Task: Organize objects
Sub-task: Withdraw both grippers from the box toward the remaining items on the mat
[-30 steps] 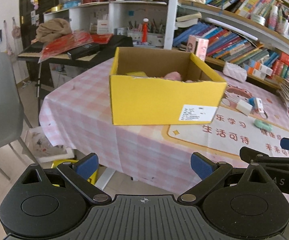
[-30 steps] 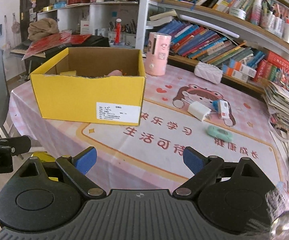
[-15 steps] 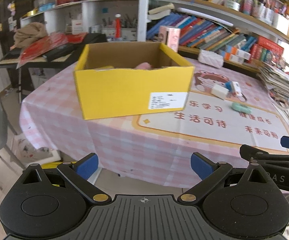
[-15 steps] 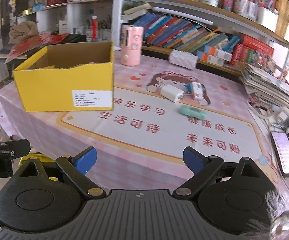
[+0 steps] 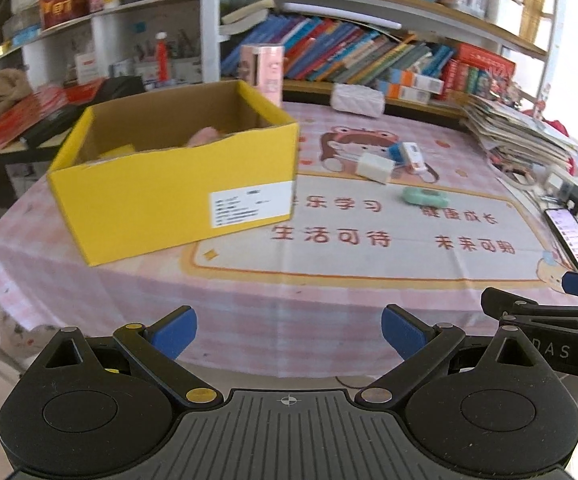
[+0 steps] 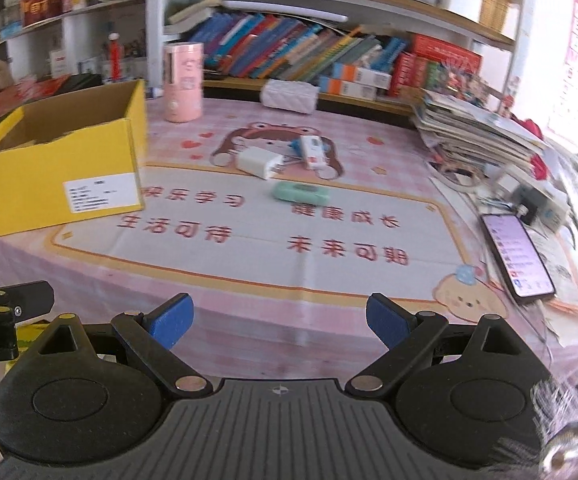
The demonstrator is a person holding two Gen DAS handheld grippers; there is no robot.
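An open yellow cardboard box point(image 5: 177, 184) point(image 6: 57, 176) stands on the left of the pink table, with a pink item and a yellow item inside. Further right on the mat lie a white charger point(image 5: 375, 167) point(image 6: 257, 162), a small white-and-blue device point(image 5: 411, 156) point(image 6: 313, 151) and a mint green case point(image 5: 425, 197) point(image 6: 300, 193). My left gripper point(image 5: 289, 334) is open and empty, short of the table's front edge. My right gripper point(image 6: 279, 320) is open and empty too, likewise in front of the edge.
A pink cylinder point(image 6: 183, 82) and a white pouch point(image 6: 289, 95) stand at the back of the table. A lit phone point(image 6: 516, 256) and a stack of magazines point(image 6: 477, 132) lie on the right. Bookshelves point(image 5: 369, 60) rise behind. The table edge point(image 5: 249, 344) hangs close ahead.
Both views have swung rightward: the yellow box has slid left in each frame, and the phone and magazines have come into view. Both grippers stay open.
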